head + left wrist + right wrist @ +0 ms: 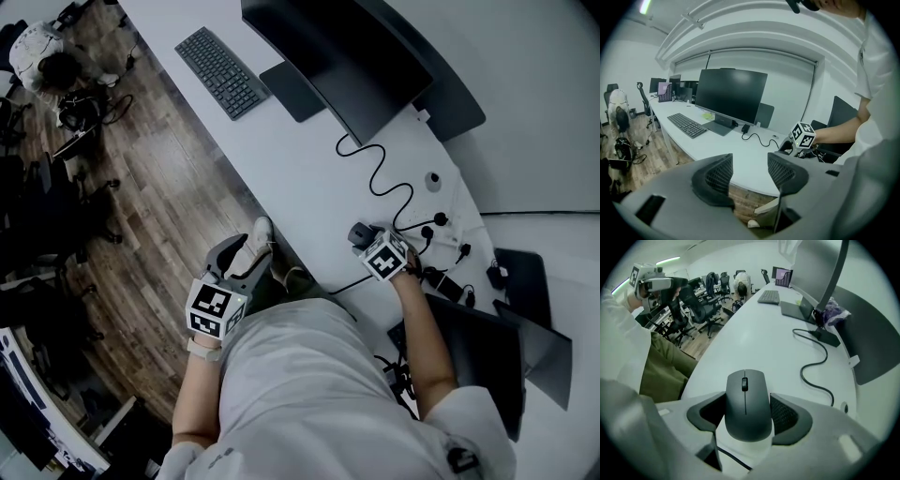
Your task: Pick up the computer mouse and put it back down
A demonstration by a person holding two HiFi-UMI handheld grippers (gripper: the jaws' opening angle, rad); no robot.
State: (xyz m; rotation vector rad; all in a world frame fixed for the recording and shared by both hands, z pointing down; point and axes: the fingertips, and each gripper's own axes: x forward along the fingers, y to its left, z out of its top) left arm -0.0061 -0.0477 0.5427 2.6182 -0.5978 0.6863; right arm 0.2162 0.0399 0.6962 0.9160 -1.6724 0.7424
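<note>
The left gripper (747, 174) hung off the edge of the white desk (281, 159), above the wooden floor (159, 216), with the forearm bent beside the person's lap and its jaws apart and empty. To the right, the other forearm stretched over the desk near a black cable (380, 178). There the right gripper (747, 411) clamped the grey computer mouse (745, 394) by its sides, low over the desktop.

- computer mouse (745, 404) — smooth, matt grey plastic
- desk (754, 333) — smooth white top with a faint sheen
- floor (159, 216) — brown wood-grain planks
- right gripper (746, 417) pads (783, 414) — dark, matt, finely ribbed
</note>
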